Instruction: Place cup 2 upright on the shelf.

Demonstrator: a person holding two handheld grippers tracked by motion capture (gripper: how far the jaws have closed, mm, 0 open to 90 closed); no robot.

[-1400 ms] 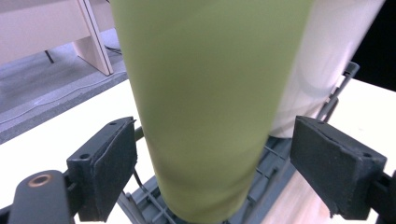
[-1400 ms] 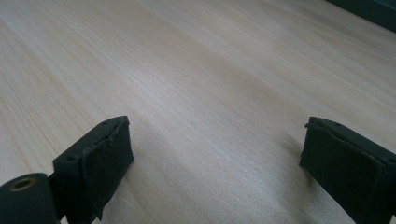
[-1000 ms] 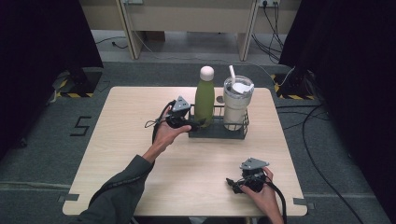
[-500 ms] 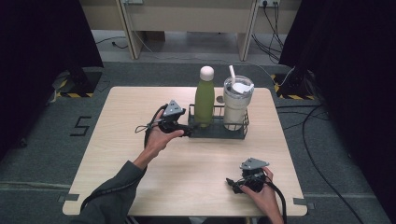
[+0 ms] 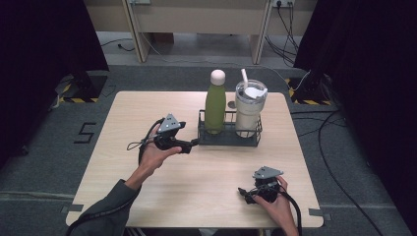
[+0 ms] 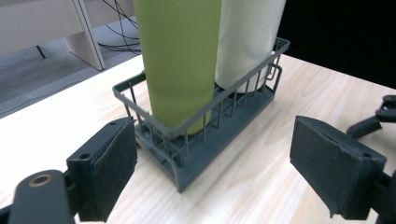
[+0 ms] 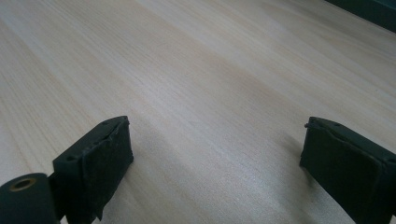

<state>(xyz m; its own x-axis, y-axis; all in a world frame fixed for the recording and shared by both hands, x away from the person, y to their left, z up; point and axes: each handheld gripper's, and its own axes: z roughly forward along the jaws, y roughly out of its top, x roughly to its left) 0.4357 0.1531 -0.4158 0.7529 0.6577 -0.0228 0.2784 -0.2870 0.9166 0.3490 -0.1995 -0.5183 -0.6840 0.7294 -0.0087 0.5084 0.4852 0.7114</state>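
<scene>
Pale wooden bench [image 5: 147,118] is being viewed from above. A dark wire rack [image 5: 229,135] is sitting on it toward the far middle, and a tall green bottle with a white cap [image 5: 215,101] and a white tumbler with a straw [image 5: 247,109] are being held upright in it, side by side. The left gripper [image 5: 193,144] is being held just beside the rack's near-left corner, jaws spread wide, gripping nothing. The right gripper [image 5: 244,194] is being rested near the bench's near-right edge, jaws likewise spread over bare wood.
</scene>
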